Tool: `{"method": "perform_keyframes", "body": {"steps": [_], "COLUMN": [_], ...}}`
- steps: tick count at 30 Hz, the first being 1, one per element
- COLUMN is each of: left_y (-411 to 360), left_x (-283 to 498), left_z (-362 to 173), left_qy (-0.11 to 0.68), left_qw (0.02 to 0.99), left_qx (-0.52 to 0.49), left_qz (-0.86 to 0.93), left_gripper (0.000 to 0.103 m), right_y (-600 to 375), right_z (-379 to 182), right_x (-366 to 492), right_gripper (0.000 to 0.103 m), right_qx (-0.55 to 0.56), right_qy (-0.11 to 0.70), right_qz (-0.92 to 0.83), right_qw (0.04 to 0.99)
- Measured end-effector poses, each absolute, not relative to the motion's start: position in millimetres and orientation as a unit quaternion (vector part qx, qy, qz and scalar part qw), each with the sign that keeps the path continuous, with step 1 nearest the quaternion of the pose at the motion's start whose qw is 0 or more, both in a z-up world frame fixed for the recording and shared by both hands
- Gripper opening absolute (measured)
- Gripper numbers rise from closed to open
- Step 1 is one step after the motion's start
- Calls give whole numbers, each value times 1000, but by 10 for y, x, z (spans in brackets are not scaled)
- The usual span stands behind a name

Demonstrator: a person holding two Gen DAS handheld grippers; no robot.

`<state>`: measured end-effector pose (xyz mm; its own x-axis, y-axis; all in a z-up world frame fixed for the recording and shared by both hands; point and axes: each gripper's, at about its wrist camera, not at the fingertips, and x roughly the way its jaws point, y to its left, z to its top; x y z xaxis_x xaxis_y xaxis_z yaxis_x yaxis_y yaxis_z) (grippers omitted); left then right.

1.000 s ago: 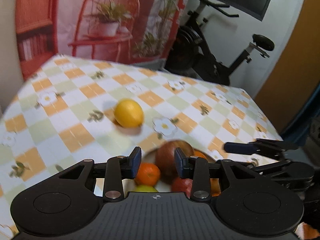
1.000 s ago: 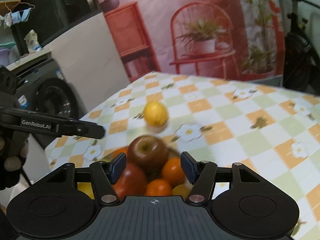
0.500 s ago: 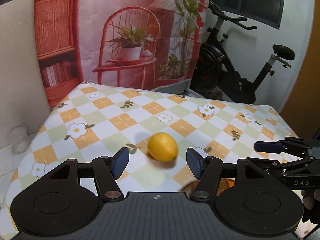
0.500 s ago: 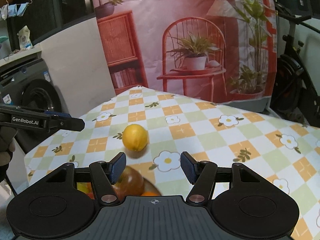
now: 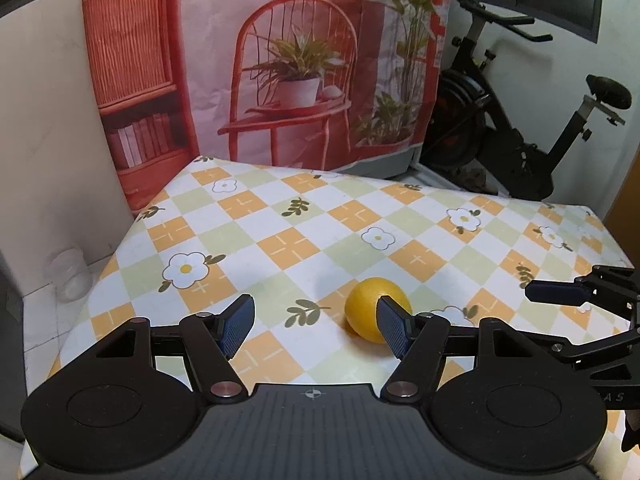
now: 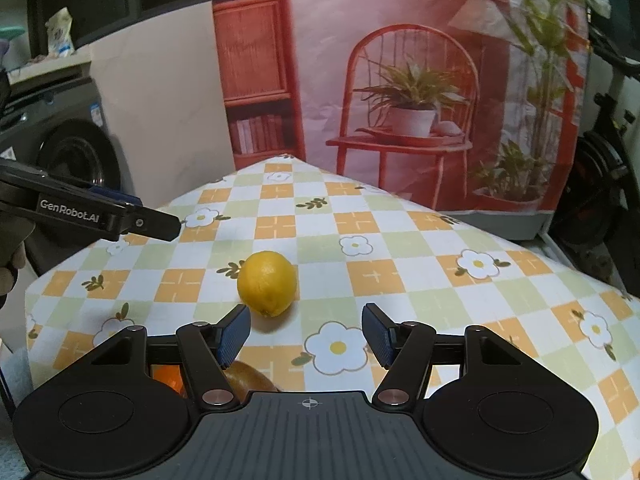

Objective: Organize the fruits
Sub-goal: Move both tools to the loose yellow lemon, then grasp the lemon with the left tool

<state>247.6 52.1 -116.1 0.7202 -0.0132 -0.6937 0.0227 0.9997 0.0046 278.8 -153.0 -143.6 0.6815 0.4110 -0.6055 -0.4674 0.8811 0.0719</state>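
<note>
A yellow lemon lies alone on the checked tablecloth; it also shows in the right wrist view. My left gripper is open and empty, above the table, with the lemon just beyond its right finger. My right gripper is open and empty, with the lemon beyond its left finger. Below the right gripper, a brown fruit and an orange fruit peek out between the fingers. Each gripper's fingers show at the edge of the other's view.
The table's far edge meets a printed red backdrop. An exercise bike stands at the back right. A washing machine and a white panel stand to the left. A clear jar sits on the floor at left.
Both grippers have lifted and pulled back from the pile of fruits, which has dropped almost out of view. The left jaws have opened wider. The lemon has stayed put.
</note>
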Motion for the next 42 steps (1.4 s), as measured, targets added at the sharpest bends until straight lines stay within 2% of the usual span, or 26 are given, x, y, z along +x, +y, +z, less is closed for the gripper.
{"method": "perform_keyframes", "body": {"steps": [4, 14, 22, 27, 35, 38, 42], "left_y": [567, 663, 751, 796, 744, 740, 756], "left_x": [2559, 2757, 2889, 2990, 3187, 3261, 3309], "left_z": [-1210, -1315, -1415, -1492, -1656, -1740, -1816], "left_qy": [382, 398, 412, 420, 437, 445, 447], "left_qw": [924, 917, 908, 898, 876, 866, 858], "left_qx": [5, -25, -66, -113, -167, -188, -213], "left_qz": [-5, -7, -33, -65, -118, -127, -135], "left_gripper": [70, 70, 68, 59, 48, 47, 45], "right_y": [-1449, -1280, -1137, -1035, -912, -897, -903], "right_z": [-1463, -1487, -1548, -1626, -1747, -1785, -1824], "right_x": [2899, 3145, 3311, 3408, 3553, 3602, 3665], "right_gripper": [59, 76, 78, 76, 61, 57, 57], "right_qx": [-51, -61, -79, -88, -109, -113, -106], "right_qy": [325, 349, 359, 373, 391, 395, 402], "right_qz": [247, 277, 292, 304, 327, 332, 337], "right_qw": [911, 893, 883, 872, 853, 849, 845]}}
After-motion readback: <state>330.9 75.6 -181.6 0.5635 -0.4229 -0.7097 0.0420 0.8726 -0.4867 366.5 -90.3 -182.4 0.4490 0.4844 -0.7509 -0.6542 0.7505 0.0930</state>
